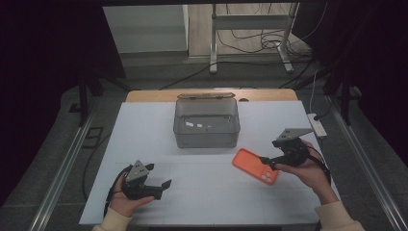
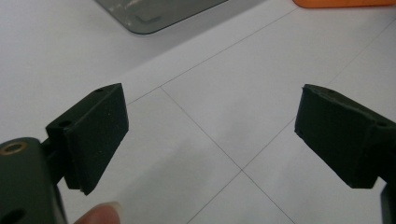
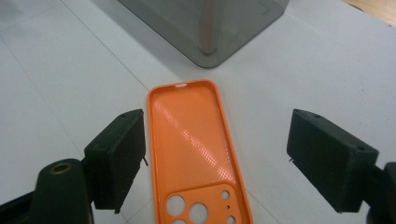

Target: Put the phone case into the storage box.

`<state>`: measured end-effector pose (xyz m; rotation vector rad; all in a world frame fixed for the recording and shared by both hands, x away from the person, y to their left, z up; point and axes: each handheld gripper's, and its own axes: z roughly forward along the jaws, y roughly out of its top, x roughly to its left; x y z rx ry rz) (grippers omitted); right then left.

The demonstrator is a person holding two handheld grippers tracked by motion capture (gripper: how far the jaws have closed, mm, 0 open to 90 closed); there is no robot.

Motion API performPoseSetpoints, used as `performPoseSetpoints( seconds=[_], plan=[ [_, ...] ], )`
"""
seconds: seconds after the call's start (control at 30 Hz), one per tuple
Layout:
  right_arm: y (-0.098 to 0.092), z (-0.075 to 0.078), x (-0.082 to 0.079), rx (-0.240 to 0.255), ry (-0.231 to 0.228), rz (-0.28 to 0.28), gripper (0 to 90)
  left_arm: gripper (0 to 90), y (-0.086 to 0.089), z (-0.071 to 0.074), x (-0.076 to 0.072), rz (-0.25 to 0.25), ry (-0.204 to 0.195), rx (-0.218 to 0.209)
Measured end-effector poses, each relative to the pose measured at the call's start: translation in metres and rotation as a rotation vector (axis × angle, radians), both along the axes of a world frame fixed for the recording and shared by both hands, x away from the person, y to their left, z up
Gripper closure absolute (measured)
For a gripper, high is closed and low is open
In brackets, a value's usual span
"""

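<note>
Dim flooring and trailing cables surround a table covered with a white sheet (image 1: 144,139) ruled with faint lines. Toward the far edge, near the middle, stands a clear grey box (image 1: 207,122), open at the top.

Just in front of the box's right front corner lies an orange phone case (image 1: 255,166), flat on the sheet and angled toward the right edge. In the right gripper view the phone case (image 3: 194,140) shows its hollow inner side upward: a raised rim all round, a finely dotted lining that catches a streak of light, and a cluster of round camera holes at the near end. A small slot notches the far end.

The right gripper (image 1: 267,162) hovers at the case's near end with its jaws spread wide, one on each side of the case and gripping nothing; I cannot tell whether they touch it.

The left gripper (image 1: 161,187) sits near the front left of the tabletop, well apart from the case, jaws likewise spread over bare sheet.
</note>
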<state>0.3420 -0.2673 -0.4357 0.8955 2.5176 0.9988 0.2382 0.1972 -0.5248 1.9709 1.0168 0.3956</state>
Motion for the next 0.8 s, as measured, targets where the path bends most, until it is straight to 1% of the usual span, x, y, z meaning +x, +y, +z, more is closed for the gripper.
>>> performPoseSetpoints(
  seconds=[0.1, 0.13, 0.2, 0.27, 0.33, 0.37, 0.47, 0.73, 0.8],
  plan=[
    [0.003, 0.000, 0.002, -0.014, 0.010, 0.001, 20.0, 10.0, 0.000, 0.000, 0.000, -0.001, 0.000, 0.002],
    [0.004, 0.000, 0.004, -0.025, 0.008, 0.009, 19.9, 10.0, 0.000, 0.000, 0.000, -0.001, 0.001, 0.005],
    [0.005, 0.000, 0.006, -0.029, 0.012, 0.006, 19.9, 10.0, 0.000, 0.000, 0.000, 0.000, -0.001, 0.001],
    [0.006, 0.000, 0.007, -0.031, 0.009, 0.008, 19.9, 10.0, 0.000, 0.000, 0.000, 0.001, -0.002, 0.002],
    [0.006, 0.000, 0.008, -0.034, 0.017, 0.006, 19.8, 10.1, 0.000, 0.000, 0.000, 0.000, -0.003, 0.001],
    [0.006, 0.000, 0.009, -0.036, 0.013, 0.010, 19.8, 10.1, 0.000, 0.000, 0.000, 0.000, -0.003, 0.001],
    [0.006, 0.000, 0.013, -0.034, 0.022, 0.012, 20.5, 10.1, 0.000, 0.000, 0.000, 0.002, 0.000, 0.002],
    [0.004, -0.003, 0.022, -0.028, 0.043, -0.006, 20.1, 10.2, 0.000, 0.000, 0.000, 0.008, 0.002, 0.011],
    [0.003, -0.003, 0.024, -0.033, 0.044, -0.004, 20.1, 10.3, 0.000, 0.000, 0.001, 0.010, 0.003, 0.011]
  ],
)
